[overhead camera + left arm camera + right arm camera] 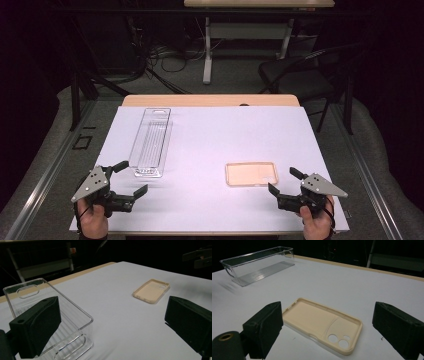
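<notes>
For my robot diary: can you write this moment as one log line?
left gripper: open, empty, beside clear bin | right gripper: open, empty, near phone case | case: flat on white mat, inside up

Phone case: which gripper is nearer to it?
Right. The right gripper sits just off the near right corner of the phone case, jaws open toward it. The left gripper is across the table beside the clear bin.

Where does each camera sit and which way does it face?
High view: above the near table edge, looking forward and down; hands and both hand-held grippers, left and right, show.
Left gripper view: between its open jaws, facing the clear bin.
Right gripper view: between its open jaws, over the phone case.
All three share bin and case.
</notes>
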Available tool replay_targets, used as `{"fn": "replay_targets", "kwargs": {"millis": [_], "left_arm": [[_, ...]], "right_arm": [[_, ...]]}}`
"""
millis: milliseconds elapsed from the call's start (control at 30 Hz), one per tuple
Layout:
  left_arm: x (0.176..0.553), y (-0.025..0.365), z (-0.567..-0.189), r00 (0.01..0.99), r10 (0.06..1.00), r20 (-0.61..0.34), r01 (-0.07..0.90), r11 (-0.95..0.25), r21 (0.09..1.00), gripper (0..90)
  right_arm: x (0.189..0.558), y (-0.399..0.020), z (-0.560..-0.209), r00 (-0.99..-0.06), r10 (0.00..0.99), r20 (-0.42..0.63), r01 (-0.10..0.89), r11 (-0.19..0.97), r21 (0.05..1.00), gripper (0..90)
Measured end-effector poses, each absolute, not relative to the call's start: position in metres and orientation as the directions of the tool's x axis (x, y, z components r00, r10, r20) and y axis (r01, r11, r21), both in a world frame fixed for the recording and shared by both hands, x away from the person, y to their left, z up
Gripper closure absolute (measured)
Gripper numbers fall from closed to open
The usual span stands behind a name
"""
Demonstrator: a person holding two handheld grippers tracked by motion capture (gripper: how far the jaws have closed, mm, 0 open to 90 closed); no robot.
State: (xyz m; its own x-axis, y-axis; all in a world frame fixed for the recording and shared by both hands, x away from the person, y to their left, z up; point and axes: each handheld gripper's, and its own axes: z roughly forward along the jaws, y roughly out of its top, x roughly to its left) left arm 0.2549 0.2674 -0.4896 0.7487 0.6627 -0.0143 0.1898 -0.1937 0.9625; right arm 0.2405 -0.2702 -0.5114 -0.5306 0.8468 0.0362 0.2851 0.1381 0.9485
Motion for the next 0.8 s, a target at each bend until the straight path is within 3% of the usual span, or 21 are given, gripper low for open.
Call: {"fn": "replay_targets", "kwargs": {"millis": [800], "left_arm": [[0.2570,0.2663,-0.4906,0.743,0.668,-0.037,0.224,-0.196,0.955,0.6]], "right_arm": [[0.2419,-0.2685,-0.5121,-0.517,0.856,0.022,0.309,0.163,0.937,9.2]]}}
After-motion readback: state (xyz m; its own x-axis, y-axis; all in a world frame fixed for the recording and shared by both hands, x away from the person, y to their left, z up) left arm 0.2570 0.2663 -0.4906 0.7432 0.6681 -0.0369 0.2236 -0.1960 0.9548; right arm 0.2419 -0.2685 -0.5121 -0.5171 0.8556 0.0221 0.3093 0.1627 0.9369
